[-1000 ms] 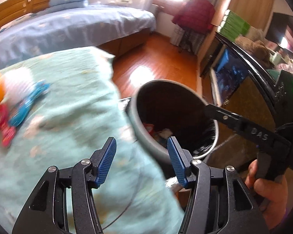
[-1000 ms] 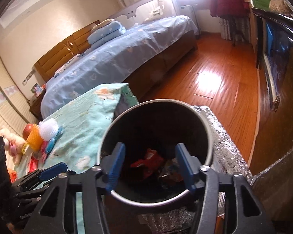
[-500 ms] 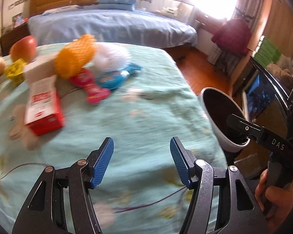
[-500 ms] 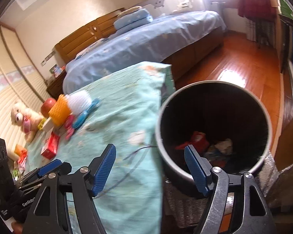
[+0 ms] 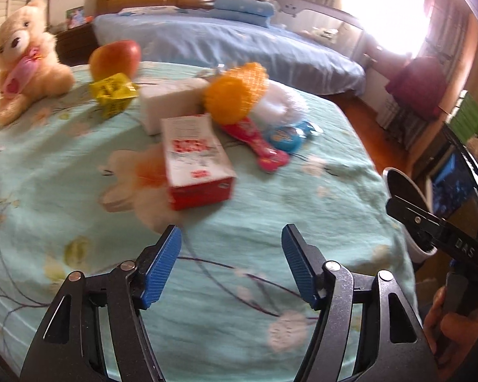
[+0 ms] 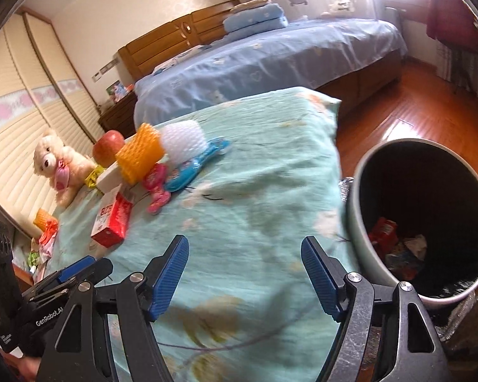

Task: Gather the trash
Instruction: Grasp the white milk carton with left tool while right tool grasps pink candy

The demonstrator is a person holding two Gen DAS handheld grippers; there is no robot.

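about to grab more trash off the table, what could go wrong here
The red and white box lies close against the white block and pink wrapper, so the open left hand-held gripper could drag neighbours along. The apple and teddy bear may get binned by mistake.

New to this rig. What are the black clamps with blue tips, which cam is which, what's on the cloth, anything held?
No robot here: a person holds a handheld two-finger gripper in each hand, each with a fisheye camera looking along its fingers. One picture is from the left gripper, the other from the right gripper. Both are open and hold nothing. On the teal floral cloth lie a red and white box, an orange foam net, a white foam net, pink and blue wrappers, a yellow packet, an apple and a teddy bear. Beside the cloth stands the trash bin, with some trash inside.
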